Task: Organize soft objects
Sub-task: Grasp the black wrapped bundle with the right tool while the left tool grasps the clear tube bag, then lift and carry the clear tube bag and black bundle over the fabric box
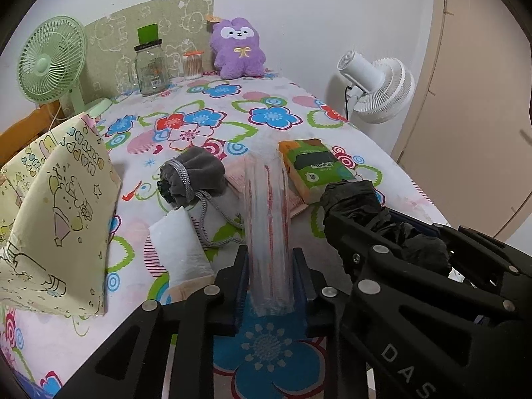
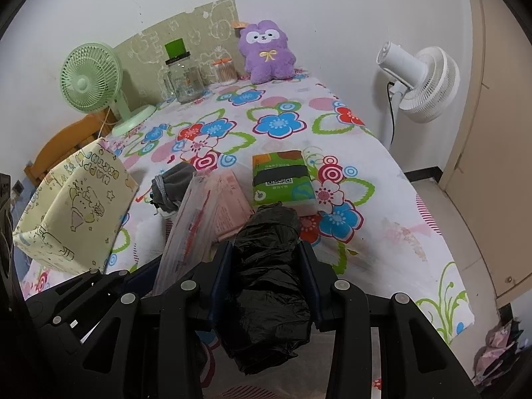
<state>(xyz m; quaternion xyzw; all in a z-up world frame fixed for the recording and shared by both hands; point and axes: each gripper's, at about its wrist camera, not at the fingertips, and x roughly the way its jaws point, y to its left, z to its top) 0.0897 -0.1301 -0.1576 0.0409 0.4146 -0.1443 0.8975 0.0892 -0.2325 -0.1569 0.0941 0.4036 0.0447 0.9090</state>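
Both tongs are clenched on soft things above the flowered tablecloth. Left gripper grasps a clear plastic packet with red stripes, its jaws only narrowly apart, the packet pointing to 12 o'clock. Right gripper grasps a crumpled black plastic bag roll, its jaws wider apart; the letters "DAS" are readable on its body in the left view. At 9 o'clock stands a pale yellow cartoon-printed fabric box with "HAPPY BIRTH…" written upside down. A green tissue pack with a QR code lies at 12 o'clock, its small text unreadable. A grey drawstring pouch lies at 11 o'clock, beside a pink flat packet.
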